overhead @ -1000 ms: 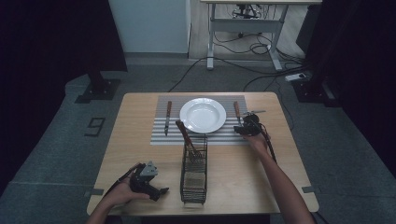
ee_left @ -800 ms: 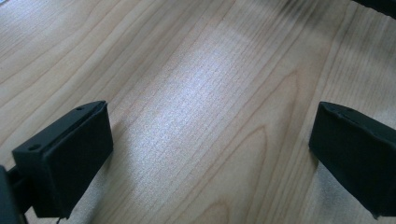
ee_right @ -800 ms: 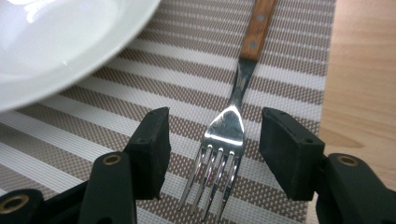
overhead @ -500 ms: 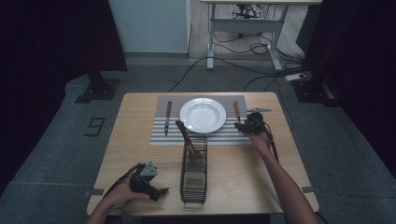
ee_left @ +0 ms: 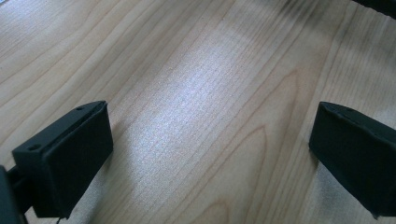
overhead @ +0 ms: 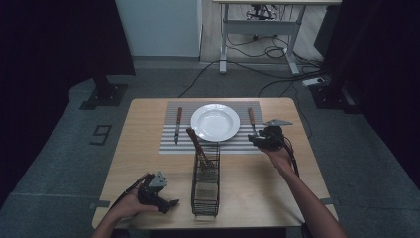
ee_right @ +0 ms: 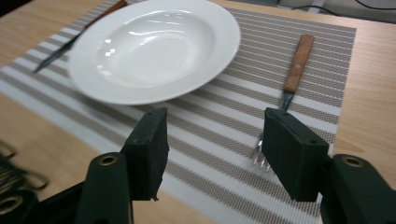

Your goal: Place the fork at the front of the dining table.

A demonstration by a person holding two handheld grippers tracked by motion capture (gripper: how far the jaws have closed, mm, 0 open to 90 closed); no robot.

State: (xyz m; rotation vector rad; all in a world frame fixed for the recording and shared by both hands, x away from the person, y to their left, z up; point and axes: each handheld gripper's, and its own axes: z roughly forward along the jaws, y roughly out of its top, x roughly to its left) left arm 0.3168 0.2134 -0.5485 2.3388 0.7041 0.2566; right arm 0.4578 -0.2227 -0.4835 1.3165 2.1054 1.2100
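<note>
A white plate sits on a striped placemat. A knife lies left of the plate. Right of it lies a wood-handled fork. My right gripper hovers just above the placemat by the fork's tines. Its jaws have just been opening and nothing is between them. My left gripper rests open over bare wood at the table's front left.
A tall wire basket stands at the front middle of the table with a wood-handled utensil leaning out of it. A desk frame and cables lie on the floor beyond the table.
The right hand and its gripper have lifted a little and shifted slightly right beside the fork. The left gripper has not moved.
</note>
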